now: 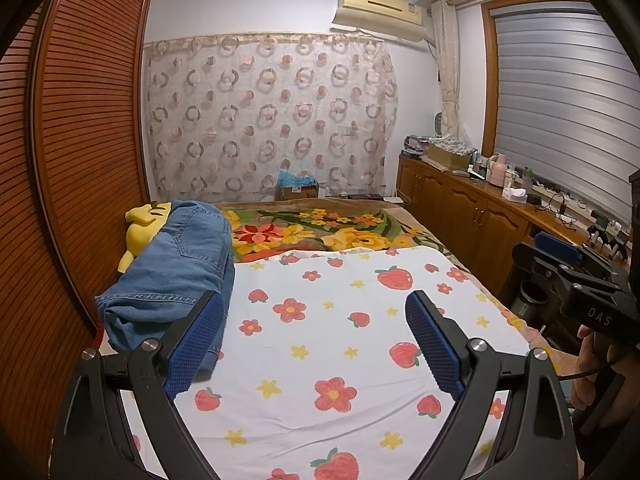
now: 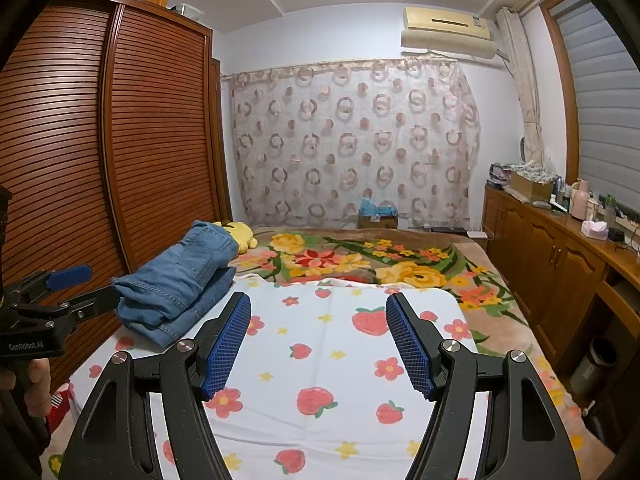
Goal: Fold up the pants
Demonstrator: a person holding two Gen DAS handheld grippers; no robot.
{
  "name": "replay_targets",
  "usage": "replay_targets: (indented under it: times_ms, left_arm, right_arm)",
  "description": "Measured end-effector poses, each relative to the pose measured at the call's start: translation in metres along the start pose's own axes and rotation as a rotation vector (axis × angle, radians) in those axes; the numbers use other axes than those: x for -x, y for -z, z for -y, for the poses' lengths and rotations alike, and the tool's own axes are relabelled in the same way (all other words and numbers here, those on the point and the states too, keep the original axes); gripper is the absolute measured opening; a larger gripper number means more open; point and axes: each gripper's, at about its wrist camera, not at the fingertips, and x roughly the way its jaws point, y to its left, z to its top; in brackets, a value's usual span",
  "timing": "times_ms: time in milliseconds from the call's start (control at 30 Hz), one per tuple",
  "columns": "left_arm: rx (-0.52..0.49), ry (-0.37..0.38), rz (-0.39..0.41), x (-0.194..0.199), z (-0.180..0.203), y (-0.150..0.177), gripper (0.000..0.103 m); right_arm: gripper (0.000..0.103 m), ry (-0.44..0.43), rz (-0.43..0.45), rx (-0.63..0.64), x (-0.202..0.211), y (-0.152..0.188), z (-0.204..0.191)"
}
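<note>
Folded blue jeans (image 1: 176,264) lie in a stack at the left edge of the bed, on the white strawberry sheet (image 1: 320,340); the right wrist view shows the jeans (image 2: 180,280) left of centre. My left gripper (image 1: 316,312) is open above the sheet, its left pad close beside the jeans, nothing between the pads. My right gripper (image 2: 318,316) is open too, over bare sheet (image 2: 320,360) to the right of the jeans. The right gripper (image 1: 560,256) also shows at the right edge of the left wrist view, and the left gripper (image 2: 76,280) at the left edge of the right wrist view.
A yellow plush toy (image 1: 140,224) lies behind the jeans. A floral blanket (image 1: 320,232) covers the far half of the bed. A slatted wooden wardrobe (image 1: 80,140) stands along the left, a wooden cabinet (image 1: 480,208) with clutter along the right, a bin (image 2: 592,364) below.
</note>
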Motion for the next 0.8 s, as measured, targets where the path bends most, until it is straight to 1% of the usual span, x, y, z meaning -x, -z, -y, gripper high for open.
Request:
replay_targets:
  times_ms: [800]
  left_arm:
    - [0.001,0.000,0.002,0.0002,0.0010,0.0001,0.093]
  right_arm:
    - [0.072,0.003,0.002,0.003,0.0004,0.0001,-0.0007]
